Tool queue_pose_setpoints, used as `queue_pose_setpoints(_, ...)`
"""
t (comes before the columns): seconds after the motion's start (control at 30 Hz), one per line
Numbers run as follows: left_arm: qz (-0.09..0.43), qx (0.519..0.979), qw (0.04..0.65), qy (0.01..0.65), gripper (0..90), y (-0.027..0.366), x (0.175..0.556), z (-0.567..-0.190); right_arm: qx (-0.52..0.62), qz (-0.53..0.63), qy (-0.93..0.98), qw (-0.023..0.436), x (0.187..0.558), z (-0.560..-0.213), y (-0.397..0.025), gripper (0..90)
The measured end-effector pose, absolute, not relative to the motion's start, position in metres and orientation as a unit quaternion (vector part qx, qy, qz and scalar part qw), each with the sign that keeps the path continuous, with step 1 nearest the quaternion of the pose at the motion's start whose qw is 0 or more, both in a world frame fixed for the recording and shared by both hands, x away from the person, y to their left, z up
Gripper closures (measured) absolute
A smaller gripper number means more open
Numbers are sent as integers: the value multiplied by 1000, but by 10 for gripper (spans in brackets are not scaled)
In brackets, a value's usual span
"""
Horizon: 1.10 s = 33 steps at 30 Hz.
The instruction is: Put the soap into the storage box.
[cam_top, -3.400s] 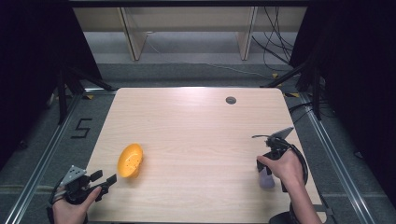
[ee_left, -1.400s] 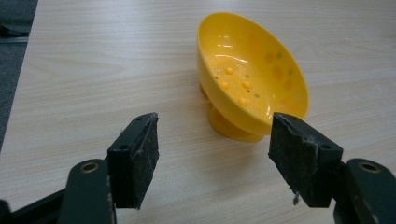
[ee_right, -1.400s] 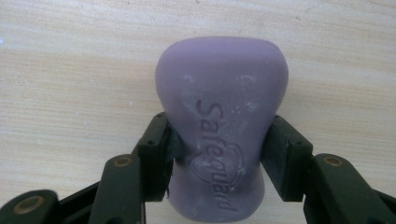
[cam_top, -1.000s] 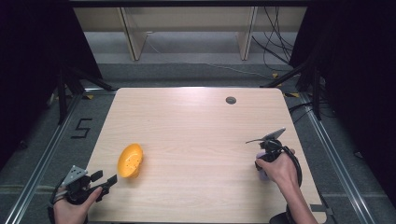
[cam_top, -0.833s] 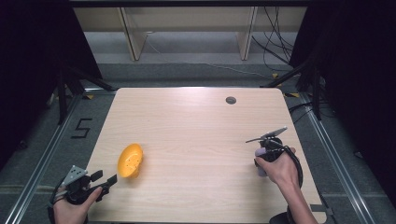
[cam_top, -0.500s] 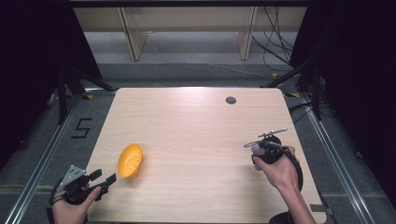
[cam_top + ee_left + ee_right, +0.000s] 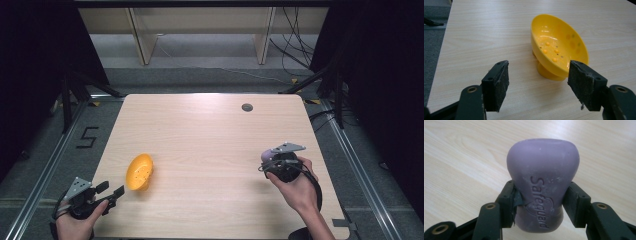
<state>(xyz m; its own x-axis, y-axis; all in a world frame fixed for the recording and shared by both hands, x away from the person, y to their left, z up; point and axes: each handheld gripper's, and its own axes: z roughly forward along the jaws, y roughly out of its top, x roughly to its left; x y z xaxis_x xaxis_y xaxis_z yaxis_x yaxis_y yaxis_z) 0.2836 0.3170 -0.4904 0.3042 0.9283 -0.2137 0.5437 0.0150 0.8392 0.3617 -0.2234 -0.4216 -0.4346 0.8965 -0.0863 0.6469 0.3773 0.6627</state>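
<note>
A yellow soap dish (image 7: 139, 171) lies tipped on its side at the table's near left; its studded inside (image 7: 556, 48) faces my left gripper. My left gripper (image 7: 114, 191) hovers at the near left corner, just short of the dish, and stands open (image 7: 539, 82) with nothing between its jaws. A purple bar of soap (image 7: 542, 180) stamped "Safeguard" is clamped between the jaws of my right gripper (image 7: 541, 198). In the high view that gripper (image 7: 267, 160) is held above the table's right side, the soap (image 7: 266, 153) poking out toward the left.
The wooden table (image 7: 210, 130) has a small dark hole (image 7: 247, 107) near its far edge. Metal rails run along both sides on the floor. A "5" mark (image 7: 86, 137) is on the floor at the left. Shelf legs and cables stand beyond the far edge.
My right gripper has turned and drifted left toward the table's middle, carrying the soap. The left gripper and the dish have stayed put.
</note>
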Motion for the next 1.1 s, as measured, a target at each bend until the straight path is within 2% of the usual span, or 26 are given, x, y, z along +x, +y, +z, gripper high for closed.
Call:
queue_pose_setpoints(0.27, 218, 667, 454, 549, 326, 316, 283, -489, 414, 287, 816, 283, 355, -418, -212, 500)
queue_pose_setpoints(0.3, 218, 667, 454, 549, 326, 316, 283, -489, 416, 287, 817, 277, 354, -418, -209, 500)
queue_pose_setpoints(0.6, 223, 668, 459, 541, 327, 315, 283, -484, 343, 264, 838, 331, 350, -417, -195, 500)
queue_pose_setpoints(0.77, 226, 672, 463, 531, 327, 311, 283, -479, 328, 263, 839, 345, 348, -417, -190, 500)
queue_pose_setpoints(1.1, 215, 690, 494, 484, 327, 282, 289, -449, 268, 237, 842, 404, 336, -418, -174, 500)
